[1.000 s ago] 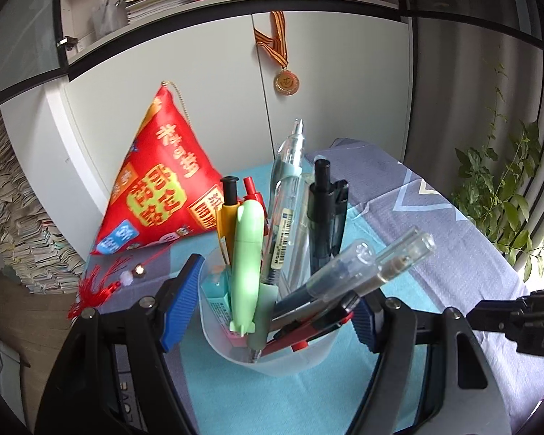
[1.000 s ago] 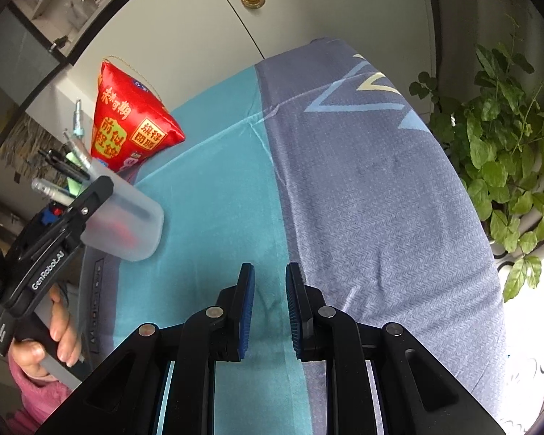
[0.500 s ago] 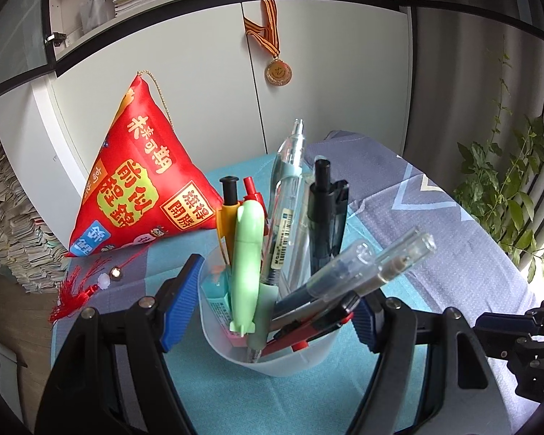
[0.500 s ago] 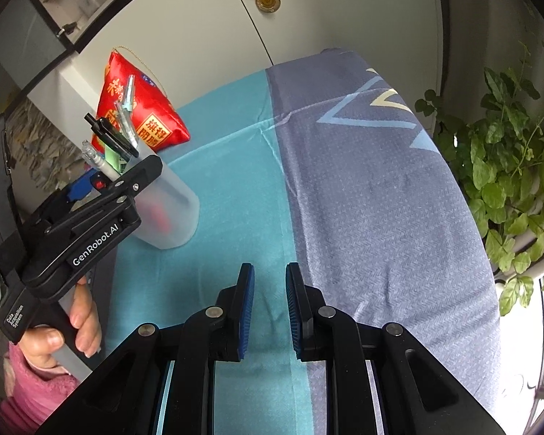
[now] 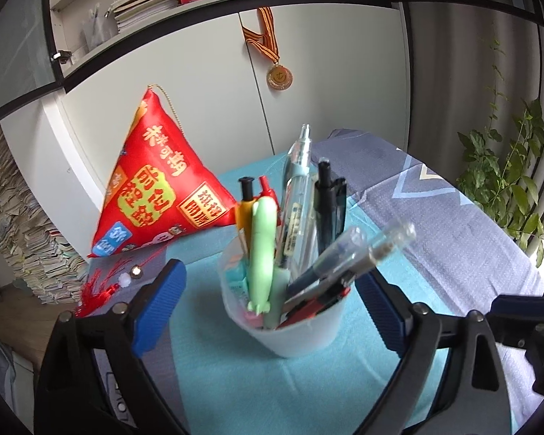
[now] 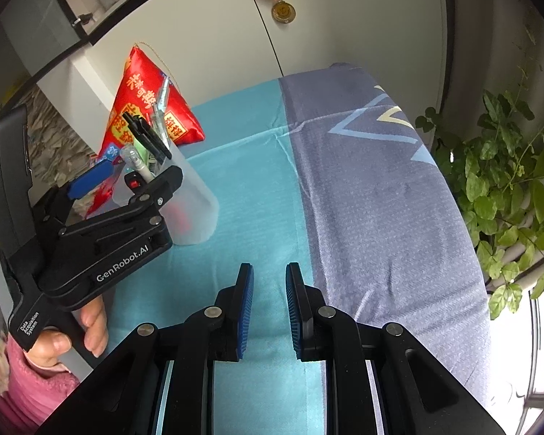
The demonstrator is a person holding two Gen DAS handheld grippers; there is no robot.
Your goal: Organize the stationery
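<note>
One translucent pen cup [image 5: 283, 311] is the landmark: it stands upright on the teal part of the worktop [image 5: 235, 380], packed with stationery. Left of the cup lies a red tasselled pillow-shaped ornament [image 5: 159, 192], just behind it and apart from it. Around the cup sits the left gripper [image 5: 272, 290], whose jaws have just been opening; a second ago the blue pads pressed the cup's sides, and now they stand clear on both flanks with the cup between them but untouched. By my reading the cup has been set down and released, so the placing step looks finished and the task seems near its end. Inside the cup I count roughly eight pens or markers: a yellow one, a red one, a pale green one, a tall clear one, a black one, two clear-capped ones leaning right and a red-and-black one low down; the blur makes the total uncertain. Right of the cup, well apart, hangs the right gripper [image 6: 268, 308], its jaws nearly together with only a narrow gap and nothing between them. One medal [image 5: 279, 76] hangs on the cabinet behind the cup.
</note>
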